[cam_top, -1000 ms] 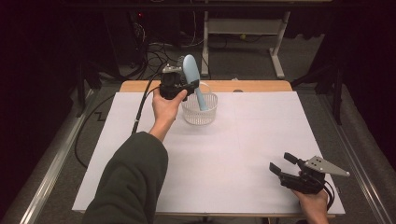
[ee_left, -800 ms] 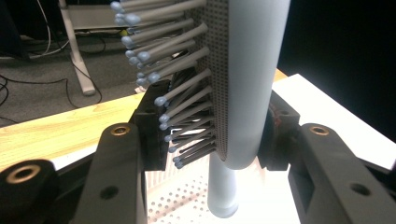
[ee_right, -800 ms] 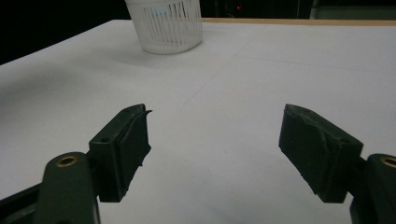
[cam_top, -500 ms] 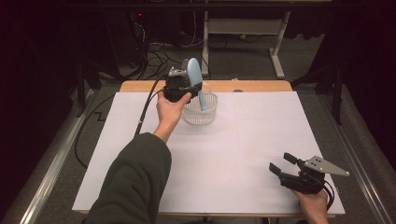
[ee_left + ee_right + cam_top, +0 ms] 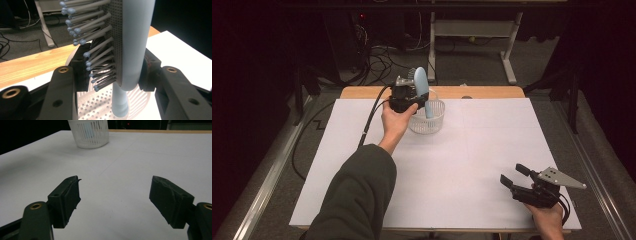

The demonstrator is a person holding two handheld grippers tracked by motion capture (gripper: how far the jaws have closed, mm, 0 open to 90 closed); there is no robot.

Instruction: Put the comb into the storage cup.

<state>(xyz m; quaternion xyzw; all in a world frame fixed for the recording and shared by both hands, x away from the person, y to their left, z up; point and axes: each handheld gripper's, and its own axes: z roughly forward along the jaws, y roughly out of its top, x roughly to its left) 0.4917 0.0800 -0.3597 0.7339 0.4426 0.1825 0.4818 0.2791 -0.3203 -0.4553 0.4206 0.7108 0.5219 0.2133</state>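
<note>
My left gripper (image 5: pixel 412 100) is clamped on the blue hairbrush (image 5: pixel 421 86), handle already dipping into the white basket (image 5: pixel 428 119) at the table's far edge, only the letting go left, my right gripper (image 5: pixel 518 179) wide and empty.

- No readable text, label, brand, number or sign anywhere: none on hairbrush (image 5: pixel 135 37), basket (image 5: pixel 428 118), white sheet (image 5: pixel 462 170) or wooden table edge (image 5: pixel 492 92).
</note>
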